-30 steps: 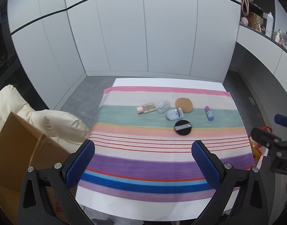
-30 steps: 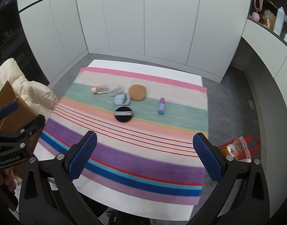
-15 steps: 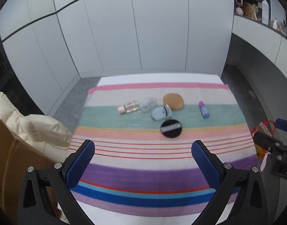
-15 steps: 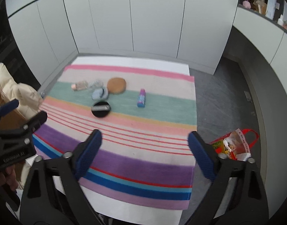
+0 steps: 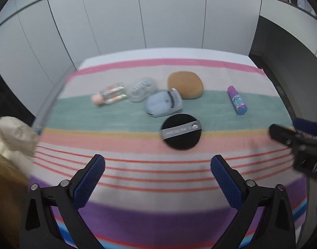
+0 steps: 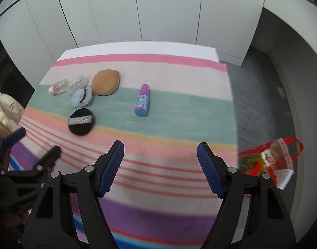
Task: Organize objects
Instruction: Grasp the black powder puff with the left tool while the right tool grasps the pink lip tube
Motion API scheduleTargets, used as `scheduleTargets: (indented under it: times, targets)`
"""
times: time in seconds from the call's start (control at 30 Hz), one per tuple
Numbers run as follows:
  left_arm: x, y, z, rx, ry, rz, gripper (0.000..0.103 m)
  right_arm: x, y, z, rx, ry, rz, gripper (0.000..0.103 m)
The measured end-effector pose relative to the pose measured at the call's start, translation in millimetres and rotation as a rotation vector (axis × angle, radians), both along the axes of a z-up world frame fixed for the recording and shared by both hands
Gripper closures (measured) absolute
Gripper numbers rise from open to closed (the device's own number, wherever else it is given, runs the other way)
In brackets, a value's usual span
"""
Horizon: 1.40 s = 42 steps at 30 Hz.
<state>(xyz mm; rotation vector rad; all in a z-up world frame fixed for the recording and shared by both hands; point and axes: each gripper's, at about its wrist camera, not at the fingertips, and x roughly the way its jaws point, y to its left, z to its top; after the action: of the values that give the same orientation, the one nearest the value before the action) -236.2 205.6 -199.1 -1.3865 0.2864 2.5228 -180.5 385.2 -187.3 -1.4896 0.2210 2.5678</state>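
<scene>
At the far left of the left wrist view a cream padded cloth (image 5: 12, 137) and a brown box (image 5: 5, 188) are cut off by the frame edge and smeared by blur. The striped cloth (image 5: 137, 217) covers a white table (image 5: 158, 53).

On the green band the things lie in a loose cluster. Leftmost is a small clear bottle with a pink cap (image 5: 109, 95) on its side, touching a clear plastic case (image 5: 140, 89) whose printing is too blurred to read. Just right lies a pale blue case (image 5: 163, 103), perhaps an eyelash curler, against a tan sponge puff (image 5: 185, 84). Nearer the camera sits a black round puff (image 5: 181, 131) with a grey ribbon. Well apart to the right lies a purple tube with a blue cap (image 5: 237, 100).

The left gripper (image 5: 157, 169) hovers above the red stripes, jaws spread wide with nothing between them, having just closed a little.

The right gripper (image 6: 160, 155) is partly open and empty too; its jaws have just been closing. In the left view only its blurred tip shows. A red bag (image 6: 266, 161) lies on the floor beyond the table's right edge.
</scene>
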Motion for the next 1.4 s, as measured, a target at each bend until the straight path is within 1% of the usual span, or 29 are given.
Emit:
scheduleTargets:
  times: [0.03,0.13,0.2,0.27,0.33,0.4,0.43,0.47,0.53,0.57,0.6,0.63,0.67,0.83,0.97,1.17,1.27,1.4]
  targets:
    - [-3.6,3.9,-3.7,0.000,-0.003,-0.007,0.006,-7.2,-1.3,-7.2,-0.005,-0.005,0.009,0.028]
    - [-16.2,18.8,-17.4,-0.020,-0.012,-0.035,0.006,-22.5,-3.6,-20.0,-0.001,-0.004,0.027,0.028]
    - [-24.9,24.8,-25.2,-0.030,-0.020,-0.044,0.010,-33.3,-3.2,-29.4,-0.003,-0.010,0.039,0.028]
    - [-31.8,26.0,-28.1,-0.027,-0.022,-0.044,0.016,-42.1,-3.1,-36.5,0.001,-0.016,0.051,0.028]
    - [-37.4,25.2,-29.3,-0.014,-0.024,-0.043,0.018,-51.1,-0.6,-42.3,-0.002,-0.014,0.051,0.028]
    - [-40.5,23.1,-28.3,0.007,-0.024,-0.047,0.025,-59.6,1.5,-46.5,-0.010,-0.010,0.045,0.028]
    - [-40.5,22.7,-27.7,0.019,-0.026,-0.055,0.034,-64.6,2.0,-48.6,-0.015,-0.010,0.043,0.028]
    - [-40.6,22.1,-27.0,0.032,-0.031,-0.063,0.040,-68.4,1.7,-50.1,-0.015,-0.009,0.044,0.028]
    - [-40.8,21.6,-26.1,0.037,-0.036,-0.071,0.047,-76.7,-0.9,-51.2,0.011,-0.001,0.049,0.030]
    - [-40.3,22.4,-25.5,0.037,-0.038,-0.075,0.049,-79.5,-1.9,-51.4,0.018,0.002,0.050,0.034]
    - [-40.0,23.1,-25.1,0.032,-0.038,-0.074,0.050,-81.6,-3.2,-50.5,0.030,0.007,0.050,0.051]
    - [-40.4,22.7,-24.7,0.033,-0.041,-0.072,0.051,-82.6,-4.7,-49.5,0.045,0.009,0.054,0.074]
    - [-41.4,23.4,-24.7,0.037,-0.044,-0.069,0.053,-83.3,-6.4,-48.8,0.058,0.008,0.061,0.084]
    - [-37.8,21.1,-14.4,0.047,-0.045,-0.069,0.055,-78.3,-8.7,-44.5,0.058,-0.006,0.051,0.083]
    - [-30.0,15.2,2.8,0.043,-0.032,-0.074,0.055,-67.6,-9.7,-32.1,0.040,-0.001,0.042,0.083]
    - [-11.9,1.3,40.0,0.053,-0.010,-0.071,0.055,-45.5,-17.7,0.9,0.046,0.016,0.041,0.083]
    - [1.6,-6.5,63.7,0.060,0.013,-0.072,0.055,-29.9,-25.1,24.6,0.055,0.034,0.046,0.083]
    - [20.2,-18.7,86.2,0.079,0.023,-0.073,0.055,-8.8,-34.3,53.7,0.057,0.055,0.049,0.083]
